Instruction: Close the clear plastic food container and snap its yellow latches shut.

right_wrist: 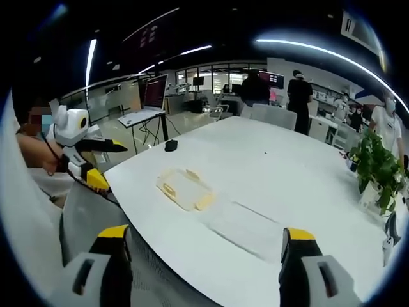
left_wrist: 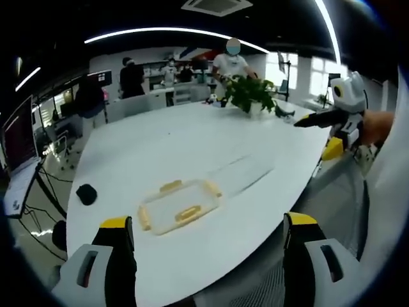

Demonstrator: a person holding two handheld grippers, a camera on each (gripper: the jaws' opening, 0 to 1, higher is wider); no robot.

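Centrally, clear rectangular container (left_wrist: 179, 208), yellow latches (left_wrist: 187, 213), on smooth white table (left_wrist: 192, 141); both hand-held grippers gape wide, empty

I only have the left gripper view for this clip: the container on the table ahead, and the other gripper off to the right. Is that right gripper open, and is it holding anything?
Observer: In the right gripper view, the right gripper has its jaws spread apart with nothing between them.
Operator: How does it stand relative to the container?
Observer: The container lies ahead of it on the white table, apart from both jaws.
Operator: And my own gripper, seen from outside?
Observer: The left gripper is beyond the table's edge, not touching the container.
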